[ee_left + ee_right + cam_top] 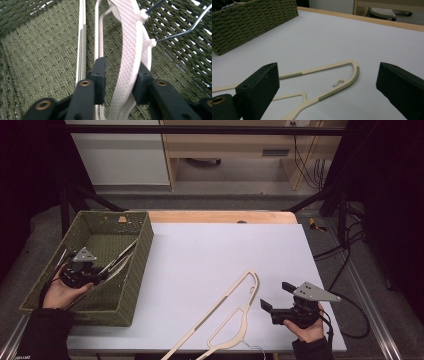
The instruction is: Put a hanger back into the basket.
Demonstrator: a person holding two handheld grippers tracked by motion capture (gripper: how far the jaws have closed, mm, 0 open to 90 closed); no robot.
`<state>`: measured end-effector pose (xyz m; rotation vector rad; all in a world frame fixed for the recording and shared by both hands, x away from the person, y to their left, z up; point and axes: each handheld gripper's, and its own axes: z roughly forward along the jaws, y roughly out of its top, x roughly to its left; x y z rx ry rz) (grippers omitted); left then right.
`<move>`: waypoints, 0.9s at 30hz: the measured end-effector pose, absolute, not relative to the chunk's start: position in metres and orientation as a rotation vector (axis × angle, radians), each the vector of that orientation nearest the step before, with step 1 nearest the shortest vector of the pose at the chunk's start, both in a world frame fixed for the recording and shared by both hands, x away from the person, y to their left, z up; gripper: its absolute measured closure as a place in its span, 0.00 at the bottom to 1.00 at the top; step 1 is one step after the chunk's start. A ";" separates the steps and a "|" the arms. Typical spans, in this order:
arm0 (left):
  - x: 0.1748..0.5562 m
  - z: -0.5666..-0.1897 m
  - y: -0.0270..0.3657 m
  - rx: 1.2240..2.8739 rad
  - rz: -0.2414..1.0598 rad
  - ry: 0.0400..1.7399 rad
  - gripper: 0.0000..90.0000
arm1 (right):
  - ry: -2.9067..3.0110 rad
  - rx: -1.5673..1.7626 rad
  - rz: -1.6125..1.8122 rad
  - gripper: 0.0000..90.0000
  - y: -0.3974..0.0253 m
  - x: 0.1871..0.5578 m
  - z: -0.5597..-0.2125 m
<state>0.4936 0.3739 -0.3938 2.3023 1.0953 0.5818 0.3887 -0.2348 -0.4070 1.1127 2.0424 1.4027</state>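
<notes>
Left claw (119,80) is clamped on a white textured plastic hanger (133,50) inside the green woven basket (137,265). Right claw (276,296) is spread wide, empty, above a cream plastic hanger (329,75) on the bench (210,255).

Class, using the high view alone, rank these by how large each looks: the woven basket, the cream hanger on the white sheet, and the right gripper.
1. Woven basket, clearly largest.
2. Cream hanger, long but thin, partly cut off at the bottom edge.
3. Right gripper, smallest.

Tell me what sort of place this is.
Probably a lab or workshop set up for recording handling tasks. A white-topped table stands inside a black frame, loose cables trail over the floor, and the person works with a left gripper and right gripper.
</notes>
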 end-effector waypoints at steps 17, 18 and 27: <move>0.470 -0.367 0.381 2.184 0.628 1.039 0.56 | 2.041 1.109 1.413 0.06 -0.236 0.388 -0.405; 0.468 -0.364 0.382 2.169 0.630 1.032 0.56 | 2.036 1.112 1.413 0.06 -0.236 0.388 -0.405; 0.442 -0.333 0.356 1.918 0.673 0.951 0.38 | 2.026 1.100 1.428 0.07 -0.234 0.386 -0.402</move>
